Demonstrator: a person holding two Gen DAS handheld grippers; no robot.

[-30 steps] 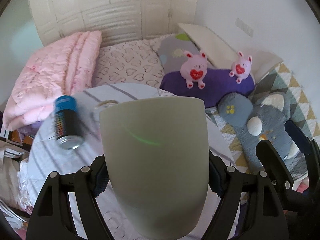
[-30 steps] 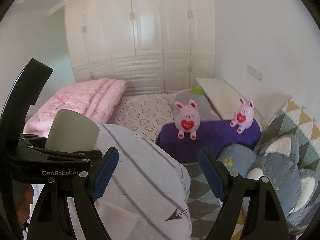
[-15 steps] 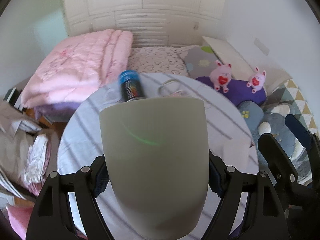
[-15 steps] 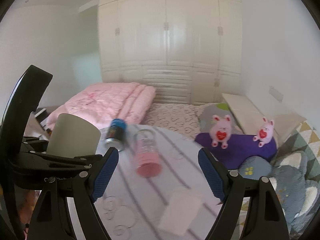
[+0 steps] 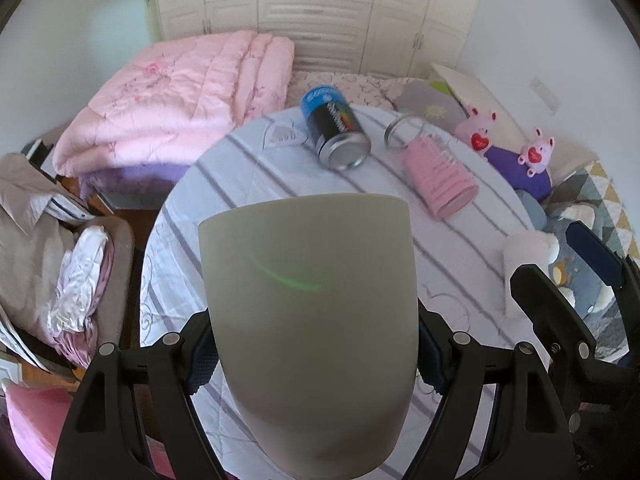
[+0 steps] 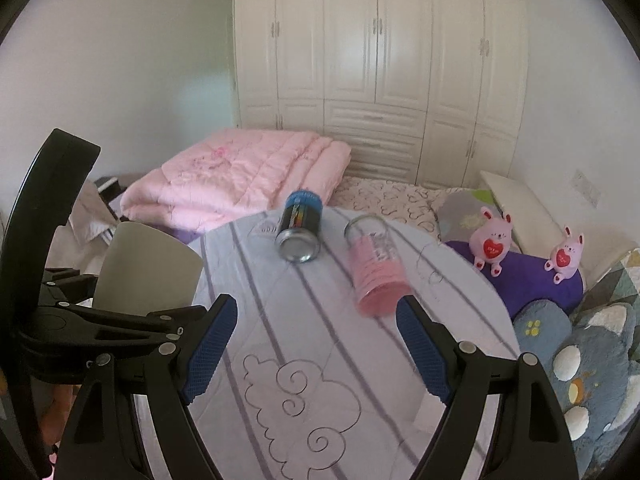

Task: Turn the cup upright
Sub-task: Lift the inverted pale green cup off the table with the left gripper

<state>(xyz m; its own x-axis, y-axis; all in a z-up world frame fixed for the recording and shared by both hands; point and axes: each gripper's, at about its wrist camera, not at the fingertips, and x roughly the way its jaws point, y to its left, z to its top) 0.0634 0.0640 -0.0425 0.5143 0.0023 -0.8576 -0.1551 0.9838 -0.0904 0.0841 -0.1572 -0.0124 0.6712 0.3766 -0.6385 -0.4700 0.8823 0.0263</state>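
My left gripper (image 5: 314, 360) is shut on a grey-beige cup (image 5: 308, 320), its wide end pointing away from the camera, held above the near edge of the round table (image 5: 248, 184). The cup and left gripper also show at the left of the right wrist view (image 6: 144, 268). A pink glass cup (image 6: 376, 272) lies on its side on the table, also seen in the left wrist view (image 5: 436, 176). A blue-and-black can (image 6: 300, 232) lies on its side beside it. My right gripper (image 6: 316, 352) is open and empty above the table's near part.
A folded pink quilt (image 6: 236, 176) lies on the bed behind the table. Pink plush toys (image 6: 494, 240) and a grey plush (image 6: 580, 360) lie at the right. A white roll (image 5: 524, 256) sits at the table's right edge. Clothes (image 5: 48, 248) pile at the left.
Both views have swung and tilted down, so the table with the can and pink cup now sits more central. The grey-beige cup stays clamped in my left gripper; the right stays open.
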